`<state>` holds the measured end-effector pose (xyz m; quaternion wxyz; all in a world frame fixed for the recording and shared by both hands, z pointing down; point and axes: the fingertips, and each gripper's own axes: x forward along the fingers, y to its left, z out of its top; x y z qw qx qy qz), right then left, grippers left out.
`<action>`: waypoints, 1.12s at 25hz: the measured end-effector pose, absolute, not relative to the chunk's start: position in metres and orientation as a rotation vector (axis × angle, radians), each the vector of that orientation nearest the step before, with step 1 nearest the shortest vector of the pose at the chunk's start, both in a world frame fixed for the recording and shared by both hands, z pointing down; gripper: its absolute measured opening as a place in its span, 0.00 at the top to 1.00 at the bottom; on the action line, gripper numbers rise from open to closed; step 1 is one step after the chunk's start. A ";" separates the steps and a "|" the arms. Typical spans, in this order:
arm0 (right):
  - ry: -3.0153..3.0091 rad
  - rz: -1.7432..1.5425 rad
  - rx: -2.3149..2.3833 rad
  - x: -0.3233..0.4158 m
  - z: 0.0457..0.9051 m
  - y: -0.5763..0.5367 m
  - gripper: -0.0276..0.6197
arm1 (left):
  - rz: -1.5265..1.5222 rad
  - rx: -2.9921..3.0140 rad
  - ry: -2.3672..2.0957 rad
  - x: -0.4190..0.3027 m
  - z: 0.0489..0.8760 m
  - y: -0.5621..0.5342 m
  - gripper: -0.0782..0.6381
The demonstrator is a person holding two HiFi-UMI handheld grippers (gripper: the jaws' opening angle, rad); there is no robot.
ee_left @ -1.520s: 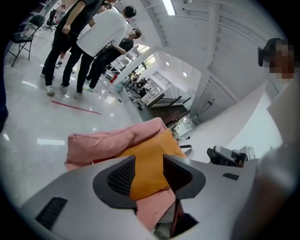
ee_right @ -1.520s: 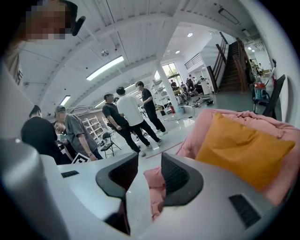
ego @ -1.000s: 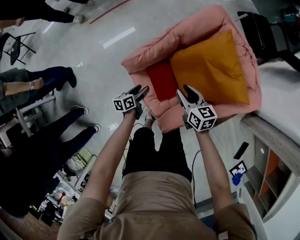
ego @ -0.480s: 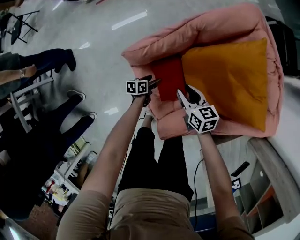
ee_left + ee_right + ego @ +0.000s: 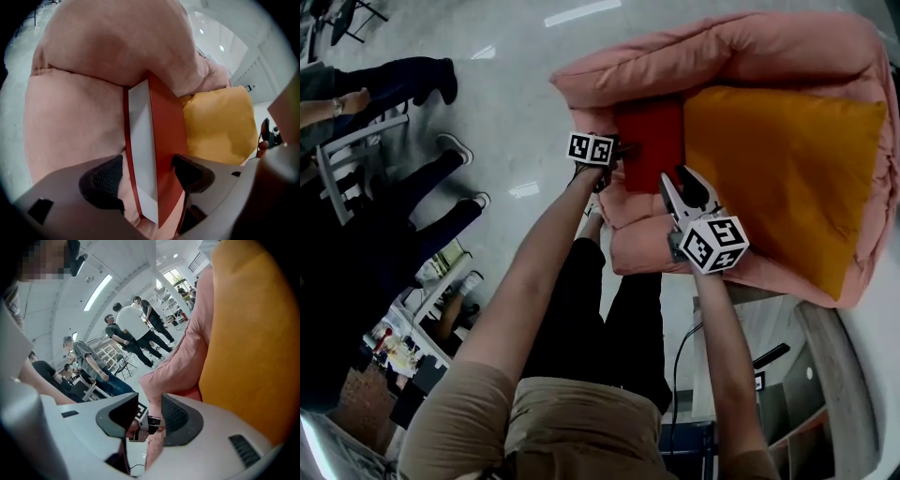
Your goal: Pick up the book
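We are holding the fingers (image 5: 104, 180) of the left gripper (image 5: 147, 176) wide apart. They have just been opening, and the red book (image 5: 161, 117) is standing between them, not yet squeezed. The right gripper (image 5: 150, 420) is showing a narrow gap and is gripping nothing. The book is sitting upright between the pink armchair (image 5: 93, 56) and the orange cushion (image 5: 215, 126), so closing and lifting are remaining.

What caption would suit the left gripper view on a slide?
Jaws just opened wider, the left gripper straddles a red hardcover book standing between pink padded armchair and orange cushion.
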<state>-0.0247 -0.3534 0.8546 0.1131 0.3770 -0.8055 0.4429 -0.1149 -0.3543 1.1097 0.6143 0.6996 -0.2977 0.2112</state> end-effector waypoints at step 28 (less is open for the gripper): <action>-2.392 1.298 1.103 -0.030 0.854 -0.360 0.74 | 0.213 1.415 -0.909 -0.101 1.066 -0.356 0.37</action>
